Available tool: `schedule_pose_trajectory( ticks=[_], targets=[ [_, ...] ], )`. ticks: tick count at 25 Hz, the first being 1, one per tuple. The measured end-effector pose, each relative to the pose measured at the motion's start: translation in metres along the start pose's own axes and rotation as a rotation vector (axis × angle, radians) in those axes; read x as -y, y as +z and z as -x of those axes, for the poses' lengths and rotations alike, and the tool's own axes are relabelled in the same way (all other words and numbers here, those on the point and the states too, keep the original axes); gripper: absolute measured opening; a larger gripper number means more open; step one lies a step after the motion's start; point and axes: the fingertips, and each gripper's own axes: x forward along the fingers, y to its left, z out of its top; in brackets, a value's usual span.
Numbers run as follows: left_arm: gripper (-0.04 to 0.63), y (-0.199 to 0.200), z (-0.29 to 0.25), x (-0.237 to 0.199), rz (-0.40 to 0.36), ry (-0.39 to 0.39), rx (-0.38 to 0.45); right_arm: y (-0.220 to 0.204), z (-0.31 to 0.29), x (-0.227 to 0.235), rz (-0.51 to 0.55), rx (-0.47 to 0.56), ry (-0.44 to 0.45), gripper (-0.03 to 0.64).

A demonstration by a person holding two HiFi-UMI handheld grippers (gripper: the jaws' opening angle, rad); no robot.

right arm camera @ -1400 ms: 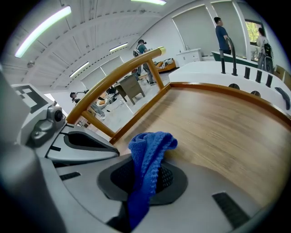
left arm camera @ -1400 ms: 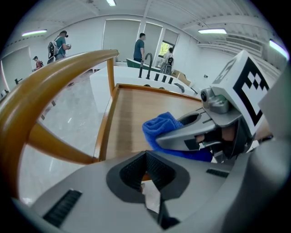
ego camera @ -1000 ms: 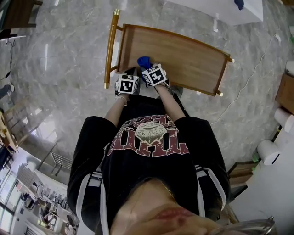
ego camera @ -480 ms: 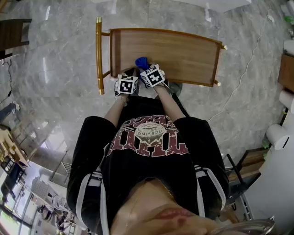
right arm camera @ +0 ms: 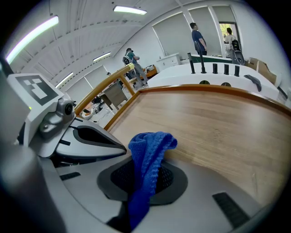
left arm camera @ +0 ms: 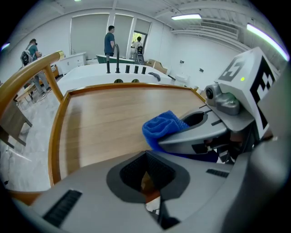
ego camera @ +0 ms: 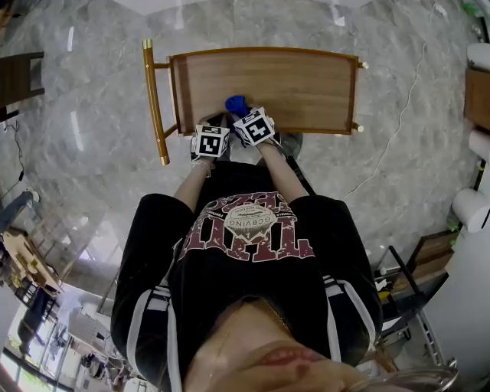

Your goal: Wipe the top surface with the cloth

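Grey marble floor (ego camera: 92,115), white walls (left arm camera: 191,50), ceiling strip lights (right arm camera: 129,9).

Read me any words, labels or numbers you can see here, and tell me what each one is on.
T-shirt: large maroon print, upside down and warped, not readable.
Marker cubes on left gripper and right gripper: square patterns only, no words.
The cloth and wooden top: no text.

Head view looks steeply down; both low gripper views share the wooden top (left arm camera: 113,118).
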Motion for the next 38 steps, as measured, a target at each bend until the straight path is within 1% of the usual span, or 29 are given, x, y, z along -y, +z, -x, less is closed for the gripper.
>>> schedule_pose_trajectory(
  ticks=[18,38],
  targets=[
    [0.044,0.022,-0.028,0.055,-0.105,-0.075,-0.025,-0.026,0.040,0.049,-0.104,0.041,-0.085,0.055],
    [0.044,0.044,-0.052,0.100,-0.206,-0.146,-0.053,-0.049,0.081,0.099,-0.210,0.069,-0.175,0.055]
  ],
)
